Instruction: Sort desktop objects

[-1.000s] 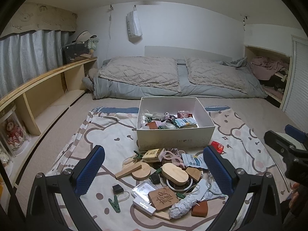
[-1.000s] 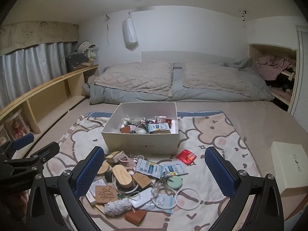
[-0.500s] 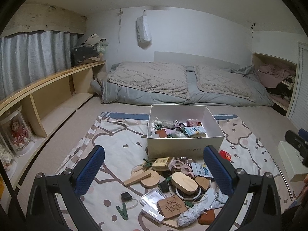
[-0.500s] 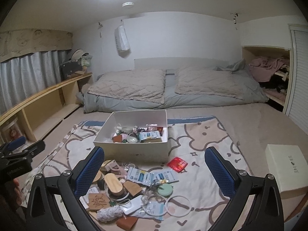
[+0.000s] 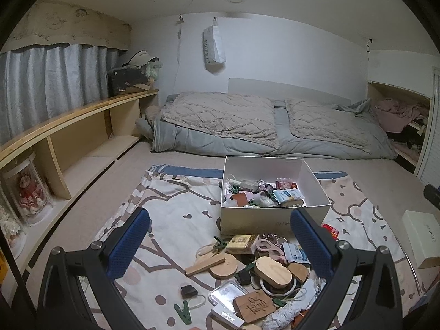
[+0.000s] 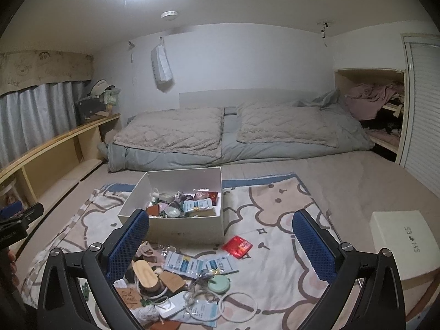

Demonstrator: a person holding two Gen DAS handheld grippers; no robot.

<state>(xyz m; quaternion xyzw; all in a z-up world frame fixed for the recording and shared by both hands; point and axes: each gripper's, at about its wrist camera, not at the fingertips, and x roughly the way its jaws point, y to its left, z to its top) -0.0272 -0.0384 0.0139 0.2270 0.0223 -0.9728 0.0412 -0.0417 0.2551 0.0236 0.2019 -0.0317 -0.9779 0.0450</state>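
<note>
A white open box [image 5: 313,174] half full of small items stands on a patterned mat [image 5: 176,220]; it also shows in the right wrist view [image 6: 189,227]. In front of it lies a pile of loose objects: a wooden oval lid [image 5: 272,271], a wooden disc [image 5: 227,265], a carved wooden tag [image 5: 254,305], a green clip [image 5: 183,312], packets [image 6: 189,264], a red packet [image 6: 238,246], a mint round case [image 6: 218,284] and a white ring [image 6: 238,306]. My left gripper [image 5: 220,244] is open and empty above the pile. My right gripper [image 6: 220,243] is open and empty above the pile's right part.
A bed with grey quilts [image 5: 261,126] lies behind the box. Wooden shelves [image 5: 68,137] run along the left. A cream shoebox [image 6: 401,236] sits at the right of the mat. A closet nook with clothes [image 6: 374,101] is far right.
Both grippers have risen and tilted up, so the pile sits lower in view. The left moved leftward, the right rightward. Both stay open and empty.
</note>
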